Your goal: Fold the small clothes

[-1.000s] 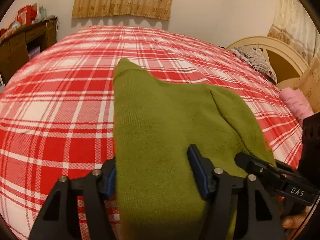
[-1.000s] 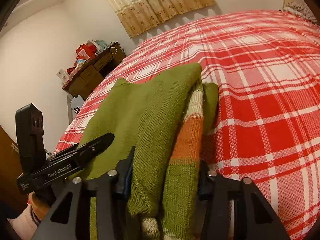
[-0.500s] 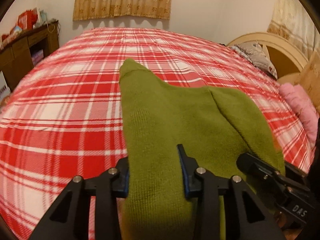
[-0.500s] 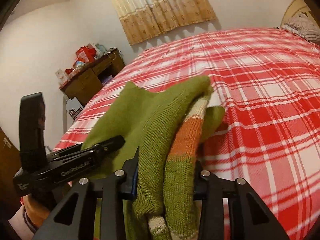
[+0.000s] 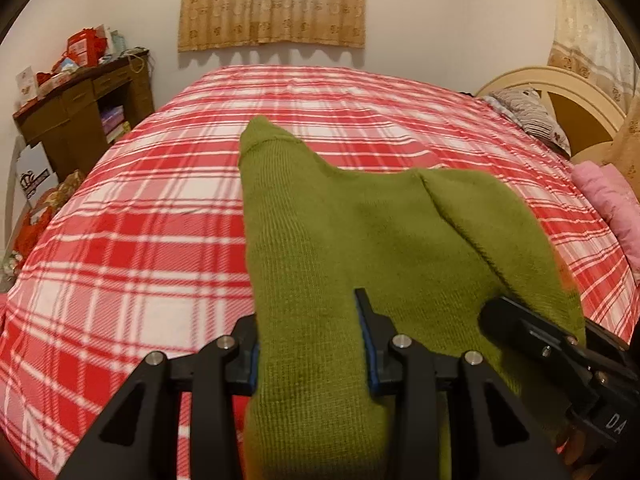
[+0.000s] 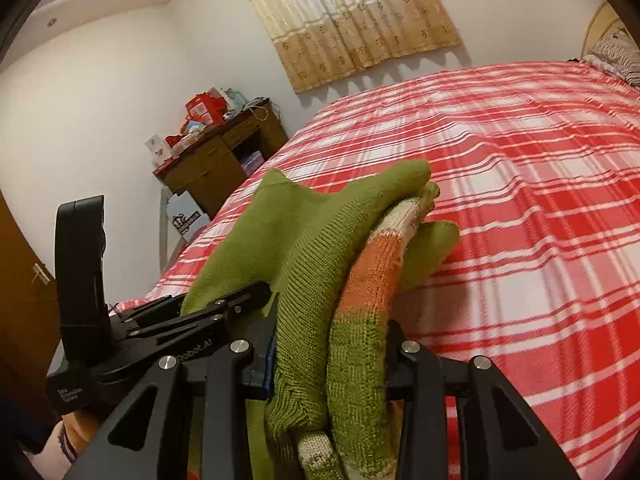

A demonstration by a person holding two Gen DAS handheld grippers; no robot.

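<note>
Step in hand: judged as a fold being carried over, with one end of the green knitted garment (image 5: 340, 220) raised off the bed (image 5: 140, 220) by both tools.
Left hand-held gripper (image 5: 312, 344): partly closed, clamped on a thick band of the green knit.
Right hand-held gripper (image 6: 328, 356): partly closed, pinching bunched layers, green knit plus the orange and cream striped part (image 6: 376, 276).
Garment: its near end hangs between the two tools; its far end points across the bed, though whether it touches the cover I cannot tell.
Next move: probably bring both grips forward together, lay the held edge level onto the far part, then let go.
Surface: a red and white plaid bed cover, soft and flat.
Room: wooden desk (image 5: 80, 108) with red boxes on the left, beige curtain (image 5: 272, 4) on the far wall, headboard (image 5: 560, 88) and pink bedding (image 5: 608, 200) to the right.
</note>
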